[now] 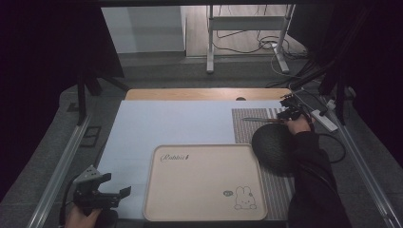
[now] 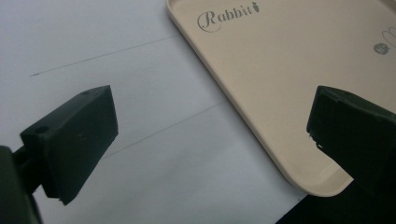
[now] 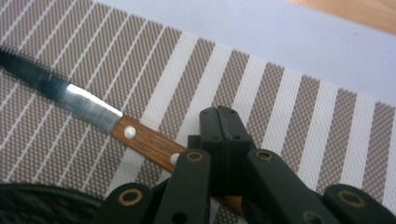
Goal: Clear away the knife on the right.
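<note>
The left gripper point(image 1: 114, 190) rests near the table's front edge, held in the person's hand point(image 1: 81, 217), its jaws spread wide with nothing between them. Just to its right lies the beige tray point(image 2: 261, 84), whose rounded corner sits beside one jaw in the left gripper view. "Rabbit" is written in script with a small carrot near the tray's upper left corner, and a drawn rabbit beside a tiny speech bubble, too small to read, sits at the lower right. The tray lies on a pale blue mat point(image 1: 157, 123).

Farther off, past a dark round plate point(image 1: 272, 148), the right gripper point(image 1: 283, 117) has its jaws pressed together on the wooden handle of the knife point(image 3: 140, 137). The serrated blade runs away from the claw across the striped brown placemat point(image 3: 261, 88); two rivets show on the handle just ahead of the jaws.
</note>
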A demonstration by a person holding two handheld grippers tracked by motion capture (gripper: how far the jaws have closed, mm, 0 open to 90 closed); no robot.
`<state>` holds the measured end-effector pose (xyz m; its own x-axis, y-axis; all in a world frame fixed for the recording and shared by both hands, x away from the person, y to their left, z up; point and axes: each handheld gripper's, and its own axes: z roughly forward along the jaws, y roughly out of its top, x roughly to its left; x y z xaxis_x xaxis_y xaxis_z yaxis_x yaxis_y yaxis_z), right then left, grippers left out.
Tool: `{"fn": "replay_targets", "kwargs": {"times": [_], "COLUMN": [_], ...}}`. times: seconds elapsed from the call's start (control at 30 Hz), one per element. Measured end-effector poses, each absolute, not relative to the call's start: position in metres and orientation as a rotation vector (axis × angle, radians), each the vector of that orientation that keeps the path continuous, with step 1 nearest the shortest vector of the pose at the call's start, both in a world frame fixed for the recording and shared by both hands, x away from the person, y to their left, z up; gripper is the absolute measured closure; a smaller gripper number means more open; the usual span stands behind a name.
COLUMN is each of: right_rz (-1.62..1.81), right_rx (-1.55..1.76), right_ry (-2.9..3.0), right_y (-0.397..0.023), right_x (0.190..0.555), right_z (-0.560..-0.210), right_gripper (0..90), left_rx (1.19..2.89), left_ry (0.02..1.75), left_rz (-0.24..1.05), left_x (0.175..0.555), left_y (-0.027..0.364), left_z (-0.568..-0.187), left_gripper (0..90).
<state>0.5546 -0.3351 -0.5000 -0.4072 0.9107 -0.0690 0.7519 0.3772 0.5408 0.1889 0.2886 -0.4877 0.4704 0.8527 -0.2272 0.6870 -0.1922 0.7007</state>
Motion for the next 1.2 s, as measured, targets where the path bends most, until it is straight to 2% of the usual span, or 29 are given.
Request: {"fn": "replay_targets", "kwargs": {"times": [0.7, 0.87, 1.07, 1.2], "right_rz": [0.609, 0.644, 0.713, 0.733], "right_rx": [1.495, 1.519, 1.509, 1.494], "right_ry": [2.381, 2.322, 2.325, 2.350], "right_y": [-0.355, -0.357, -0.349, -0.337], "right_x": [0.532, 0.534, 0.537, 0.541], "right_z": [-0.495, -0.489, -0.481, -0.483], "right_gripper": [88.3, 70.7, 35.8, 17.4], "left_rx": [1.959, 1.960, 1.962, 1.963], "left_ry": [1.280, 1.281, 1.284, 1.285], "left_rz": [0.283, 0.284, 0.285, 0.283], "left_x": [0.189, 0.189, 0.189, 0.189], "left_y": [0.287, 0.286, 0.286, 0.286], "left_z": [-0.487, -0.487, -0.487, -0.487], "left_gripper": [2.3, 2.4, 2.5, 2.5]}}
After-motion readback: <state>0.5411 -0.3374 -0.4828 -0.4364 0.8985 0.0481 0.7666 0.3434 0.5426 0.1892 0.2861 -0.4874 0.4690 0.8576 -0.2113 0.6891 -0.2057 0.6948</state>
